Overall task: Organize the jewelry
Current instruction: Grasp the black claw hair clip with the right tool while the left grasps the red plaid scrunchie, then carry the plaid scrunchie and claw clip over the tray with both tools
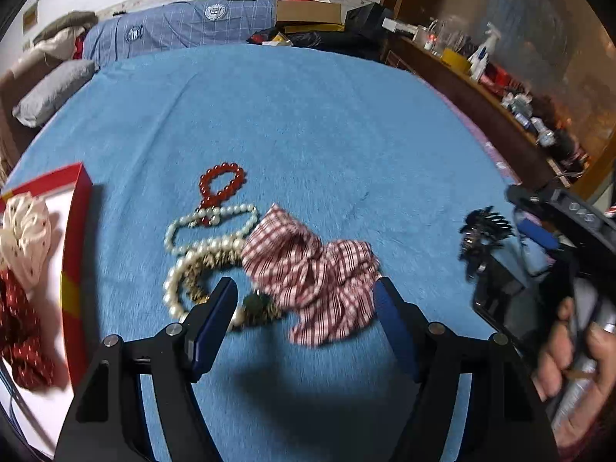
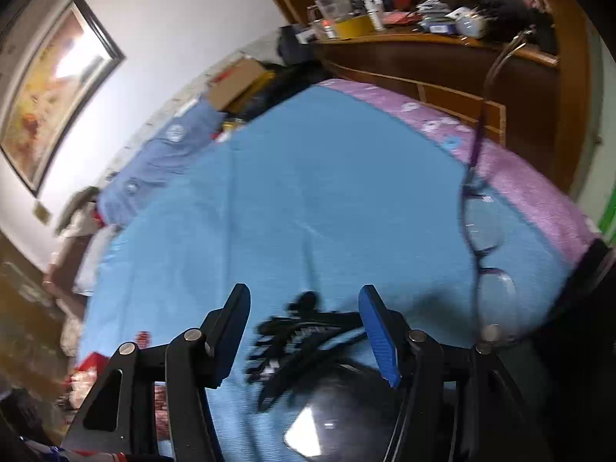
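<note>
jaws of left gripper (image 1: 304, 304) and right gripper (image 2: 304, 315) released, one red bracelet (image 1: 222, 184), one black hair claw (image 2: 296, 342), one checked scrunchie (image 1: 312, 269)

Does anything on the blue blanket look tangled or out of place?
Yes. The red bracelet, pearl necklace and checked scrunchie lie overlapped in one heap outside the red box. A phone and glasses, not jewelry, also lie on the blanket.
</note>
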`<state>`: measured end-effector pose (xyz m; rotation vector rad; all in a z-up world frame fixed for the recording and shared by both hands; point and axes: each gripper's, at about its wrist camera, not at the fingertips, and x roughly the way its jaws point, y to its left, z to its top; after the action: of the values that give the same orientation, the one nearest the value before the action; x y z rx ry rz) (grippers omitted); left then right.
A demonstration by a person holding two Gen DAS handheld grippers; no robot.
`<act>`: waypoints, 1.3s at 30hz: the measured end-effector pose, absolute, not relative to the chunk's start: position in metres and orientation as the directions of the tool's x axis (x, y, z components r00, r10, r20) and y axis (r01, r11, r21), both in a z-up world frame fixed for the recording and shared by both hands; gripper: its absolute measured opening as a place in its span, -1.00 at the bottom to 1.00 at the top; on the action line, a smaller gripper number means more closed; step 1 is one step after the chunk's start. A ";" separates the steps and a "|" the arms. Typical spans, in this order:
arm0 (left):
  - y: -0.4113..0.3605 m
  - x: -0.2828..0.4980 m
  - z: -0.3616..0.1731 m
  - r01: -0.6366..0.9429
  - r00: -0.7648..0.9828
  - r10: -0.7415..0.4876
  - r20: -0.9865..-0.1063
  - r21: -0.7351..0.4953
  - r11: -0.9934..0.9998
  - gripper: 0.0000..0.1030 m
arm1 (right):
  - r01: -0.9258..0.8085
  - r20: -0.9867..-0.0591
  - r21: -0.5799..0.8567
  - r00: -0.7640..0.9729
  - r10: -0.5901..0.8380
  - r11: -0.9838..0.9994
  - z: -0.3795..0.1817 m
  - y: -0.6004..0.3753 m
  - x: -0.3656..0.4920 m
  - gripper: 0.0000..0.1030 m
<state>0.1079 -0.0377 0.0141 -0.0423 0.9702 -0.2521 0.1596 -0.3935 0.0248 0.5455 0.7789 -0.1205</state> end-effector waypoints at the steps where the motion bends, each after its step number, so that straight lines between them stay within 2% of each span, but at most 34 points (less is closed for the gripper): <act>1: -0.041 0.111 0.013 0.189 0.542 -0.218 -0.811 -0.135 0.973 0.39 | 0.321 -0.700 0.418 0.710 0.076 0.850 0.026 -0.396 0.158 0.31; 4: -0.049 0.121 0.009 0.181 0.557 -0.189 -0.809 -0.104 0.978 0.39 | 0.381 -0.707 0.415 0.707 0.029 0.826 0.027 -0.407 0.151 0.56; 10: -0.057 0.134 -0.001 0.191 0.573 -0.180 -0.800 -0.084 0.978 0.36 | 0.355 -0.752 0.517 0.624 0.215 0.779 -0.003 -0.404 0.160 0.56; 12: -0.060 0.134 -0.003 0.198 0.590 -0.169 -0.789 -0.062 0.978 0.12 | 0.338 -0.760 0.517 0.604 0.240 0.787 -0.009 -0.400 0.168 0.58; 14: -0.061 0.134 -0.006 0.206 0.596 -0.161 -0.787 -0.044 0.978 -0.01 | 0.315 -0.767 0.469 0.609 0.204 0.825 -0.007 -0.392 0.173 0.58; 17: -0.060 0.131 -0.007 0.216 0.611 -0.156 -0.776 -0.026 0.976 -0.44 | 0.262 -0.781 0.397 0.600 0.174 0.880 -0.005 -0.377 0.180 0.57; 18: -0.059 0.131 -0.007 0.220 0.615 -0.162 -0.772 -0.029 0.975 -0.53 | 0.233 -0.782 0.383 0.597 0.179 0.894 -0.005 -0.370 0.183 0.50; 19: -0.058 0.130 -0.006 0.220 0.620 -0.166 -0.767 -0.033 0.975 -0.58 | 0.204 -0.786 0.344 0.596 0.162 0.917 -0.003 -0.362 0.183 0.10; 20: -0.055 0.128 -0.004 0.221 0.625 -0.169 -0.762 -0.035 0.975 -0.62 | 0.181 -0.792 0.318 0.591 0.155 0.931 -0.003 -0.356 0.184 -0.17; 22: -0.049 0.123 0.000 0.223 0.632 -0.184 -0.753 -0.050 0.974 -0.69 | 0.149 -0.787 0.329 0.589 0.184 0.932 -0.005 -0.354 0.184 -0.33; 25: -0.038 0.109 0.009 0.224 0.654 -0.206 -0.728 -0.074 0.972 -0.70 | 0.099 -0.755 0.355 0.617 0.222 0.930 0.001 -0.353 0.177 -0.36; 28: -0.022 0.091 0.021 0.212 0.695 -0.202 -0.690 -0.072 0.975 -0.70 | 0.002 -0.677 0.404 0.674 0.297 0.915 0.019 -0.340 0.164 -0.36; 33: 0.007 0.066 0.026 0.169 0.735 -0.184 -0.653 -0.087 0.982 -0.70 | -0.168 -0.566 0.409 0.725 0.393 0.897 0.042 -0.313 0.145 -0.36; 39: 0.010 0.063 0.022 0.158 0.749 -0.171 -0.641 -0.079 0.984 -0.70 | -0.287 -0.564 0.400 0.671 0.481 0.870 0.039 -0.273 0.142 -0.35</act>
<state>0.0631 0.0103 0.0222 -0.0201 0.7022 -0.1797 0.1421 -0.2733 0.0385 0.2901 0.7132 0.4396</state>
